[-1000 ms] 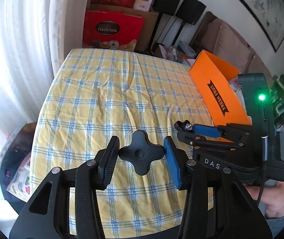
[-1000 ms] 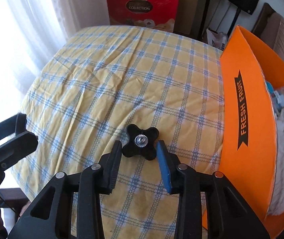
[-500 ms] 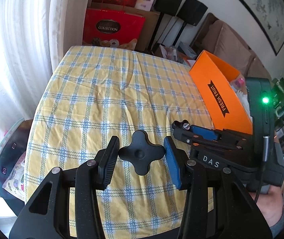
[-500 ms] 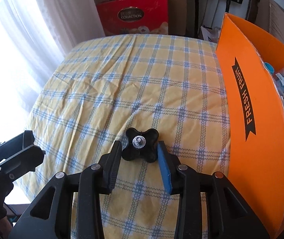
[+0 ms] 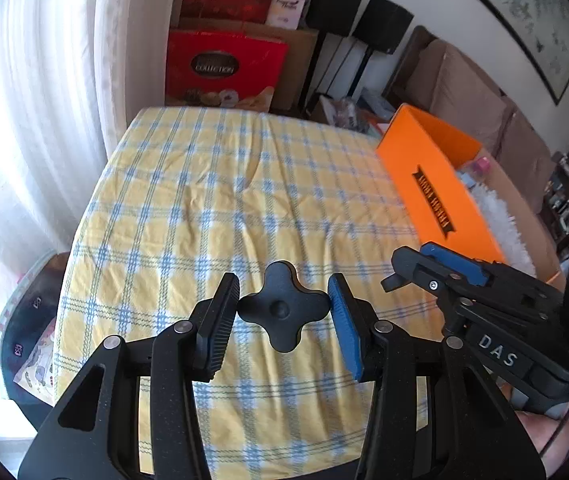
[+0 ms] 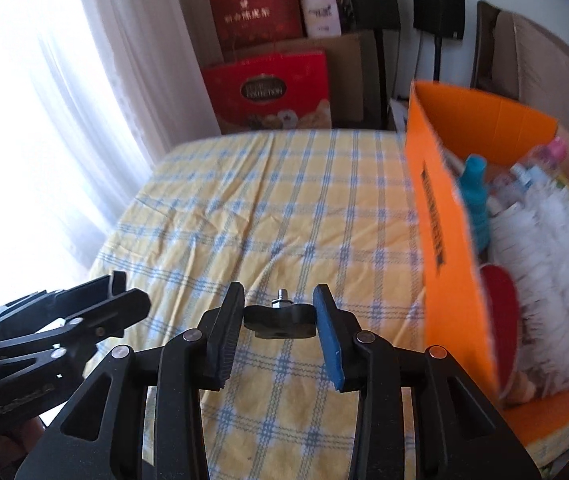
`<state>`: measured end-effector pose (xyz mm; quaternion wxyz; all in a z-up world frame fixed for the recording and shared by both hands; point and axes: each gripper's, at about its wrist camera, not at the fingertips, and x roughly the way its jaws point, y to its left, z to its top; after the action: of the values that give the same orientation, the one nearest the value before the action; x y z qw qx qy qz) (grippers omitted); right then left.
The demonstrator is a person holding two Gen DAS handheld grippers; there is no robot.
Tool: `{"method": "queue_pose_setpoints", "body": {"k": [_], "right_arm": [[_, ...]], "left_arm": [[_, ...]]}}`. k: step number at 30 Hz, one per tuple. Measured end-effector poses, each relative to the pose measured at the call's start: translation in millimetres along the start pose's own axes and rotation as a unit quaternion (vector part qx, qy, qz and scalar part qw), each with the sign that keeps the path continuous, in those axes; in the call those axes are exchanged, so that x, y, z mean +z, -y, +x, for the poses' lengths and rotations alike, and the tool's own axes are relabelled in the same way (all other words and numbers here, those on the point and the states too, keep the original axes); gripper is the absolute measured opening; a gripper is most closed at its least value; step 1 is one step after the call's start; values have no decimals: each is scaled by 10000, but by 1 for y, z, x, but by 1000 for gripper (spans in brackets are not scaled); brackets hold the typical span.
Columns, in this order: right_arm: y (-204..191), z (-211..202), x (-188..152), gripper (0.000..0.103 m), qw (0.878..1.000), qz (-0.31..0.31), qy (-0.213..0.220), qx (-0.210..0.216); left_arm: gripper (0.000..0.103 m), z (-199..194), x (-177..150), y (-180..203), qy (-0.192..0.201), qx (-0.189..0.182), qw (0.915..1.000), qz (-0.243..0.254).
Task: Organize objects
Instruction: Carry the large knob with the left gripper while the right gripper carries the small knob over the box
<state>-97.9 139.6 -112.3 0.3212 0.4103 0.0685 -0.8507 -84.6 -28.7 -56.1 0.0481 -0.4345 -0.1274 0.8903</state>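
My left gripper is shut on a black four-lobed knob, held above the yellow checked tablecloth. My right gripper is shut on a second black star knob with a metal bolt pointing up, held above the cloth just left of the orange "FRESH FRUIT" box. The box also shows at the right in the left wrist view. The right gripper's body shows in the left wrist view; the left one shows in the right wrist view.
The orange box holds a white brush, a teal bottle, a red round item and other small things. Red gift boxes, speakers and a sofa stand beyond the table. White curtains hang at the left.
Both grippers rose with their knobs. The right gripper tilted up and moved toward the orange box, whose inside now shows. The left gripper kept its grip and drew back slightly.
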Motion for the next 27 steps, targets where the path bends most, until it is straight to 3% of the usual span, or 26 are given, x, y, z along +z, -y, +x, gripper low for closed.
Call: {"method": "queue_pose_setpoints", "body": {"k": [9, 27], "right_arm": [[0, -54, 14, 36, 9987, -172, 450, -168], [54, -109, 9, 36, 9954, 209, 752, -561]], "left_arm": [[43, -23, 11, 32, 243, -235, 9993, 180], [43, -26, 26, 116, 363, -503, 9944, 854]]}}
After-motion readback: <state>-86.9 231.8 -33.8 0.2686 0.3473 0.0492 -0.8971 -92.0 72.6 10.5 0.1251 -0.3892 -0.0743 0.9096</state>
